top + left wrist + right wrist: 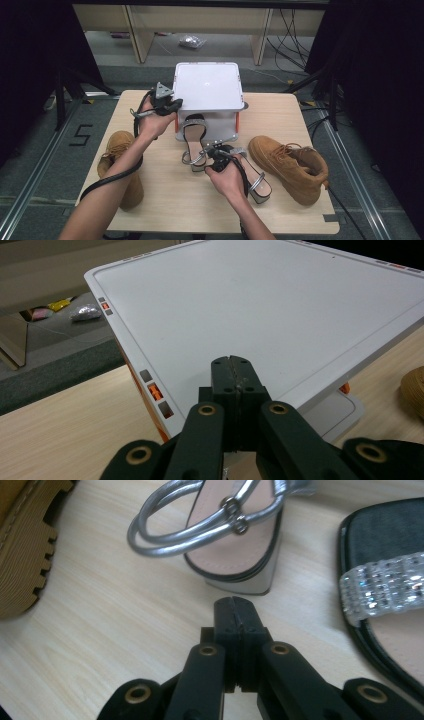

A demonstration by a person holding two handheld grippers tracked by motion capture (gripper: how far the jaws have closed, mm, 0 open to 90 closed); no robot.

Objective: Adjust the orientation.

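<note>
The right gripper [234, 602] sits in the lower middle of the right gripper view, with its jaws pressed together and nothing between them. Just above its tip lies a silver sandal [227, 535], in the upper middle of that picture. In the high view this sandal [194, 150] lies in the middle of the table [165, 200], with its toe end tucked under the white rack [207, 85].

The sandal looks light. Its block heel looks hard and stiff, and so does the sole. The thin silver straps look soft and bendy, and shiny, so they may slip. A good place to grab seems to be the looped ankle strap with its little buckle, or the edge of the heel.

A second sandal [385, 587] with a sparkly band lies at the right edge of the right gripper view.

The left gripper [232, 371] hangs over the white rack's flat top in the left gripper view, its jaws shut tight and empty too.
</note>
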